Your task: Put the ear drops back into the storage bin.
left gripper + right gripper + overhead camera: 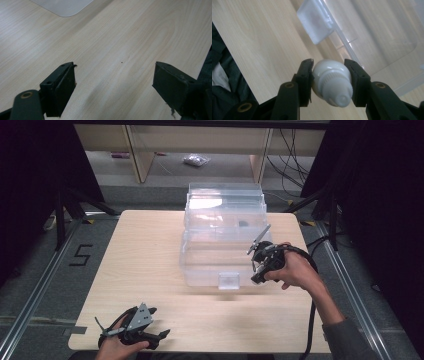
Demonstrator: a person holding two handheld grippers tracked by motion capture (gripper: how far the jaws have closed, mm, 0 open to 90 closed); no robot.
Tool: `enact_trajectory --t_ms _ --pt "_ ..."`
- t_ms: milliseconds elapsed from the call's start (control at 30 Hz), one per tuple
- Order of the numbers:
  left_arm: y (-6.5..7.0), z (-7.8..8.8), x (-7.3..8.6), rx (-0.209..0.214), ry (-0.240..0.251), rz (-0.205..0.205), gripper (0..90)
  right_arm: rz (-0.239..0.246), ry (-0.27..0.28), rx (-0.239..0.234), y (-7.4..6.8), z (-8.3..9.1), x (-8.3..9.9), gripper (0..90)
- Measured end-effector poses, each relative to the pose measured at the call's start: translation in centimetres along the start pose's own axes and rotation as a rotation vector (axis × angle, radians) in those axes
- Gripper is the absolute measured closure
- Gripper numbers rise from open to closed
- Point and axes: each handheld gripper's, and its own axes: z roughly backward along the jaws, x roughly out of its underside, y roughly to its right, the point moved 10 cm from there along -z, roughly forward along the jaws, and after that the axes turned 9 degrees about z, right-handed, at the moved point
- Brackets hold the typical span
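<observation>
A clear plastic storage box (220, 247) stood on the middle of the pale wood surface (150, 250), its lid closed and a frosted latch (229, 280) at its near edge. Through the lid a small dark item (243, 224) lay inside toward the far end; it was too small to tell what it was. Beyond the box stood a second clear container (225, 195), and nothing could be made out in it.

The right gripper (329, 77) had its jaws closed on a white tube (332, 82), pinching it just behind the ribbed cap, the cap pointing back toward the camera. Ahead of those jaws lay the box's lid, with the latch just beyond and to their left. In the high view the right gripper (259, 265) hung at the box's near right corner, held in the right hand (295, 270).

The left gripper (115, 85) had its jaws wide apart and gripped nothing, with bare wood between them; a corner of the box (65, 7) lay far ahead. In the high view it sat near the surface's front edge.

On the floor left of the surface, a "5" (80, 255) was marked in black.
</observation>
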Motion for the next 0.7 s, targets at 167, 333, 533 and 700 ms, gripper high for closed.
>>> enact_trajectory --t_ms 167,333,533,700 --pt "0.1 0.0 0.0 0.006 0.003 0.004 17.8 -0.028 -0.007 0.011 1.3 0.8 -0.2 60.1" --pt "0.2 0.0 -0.1 0.011 0.007 0.008 17.7 -0.035 -0.011 0.012 2.4 0.9 -0.4 60.1" --pt "0.0 0.0 0.0 0.000 0.000 -0.005 17.7 -0.086 -0.021 0.016 4.2 0.3 -0.5 60.1" --pt "0.2 0.0 0.0 0.009 0.006 0.009 17.8 -0.107 -0.020 0.024 5.6 -0.2 -0.7 60.1"
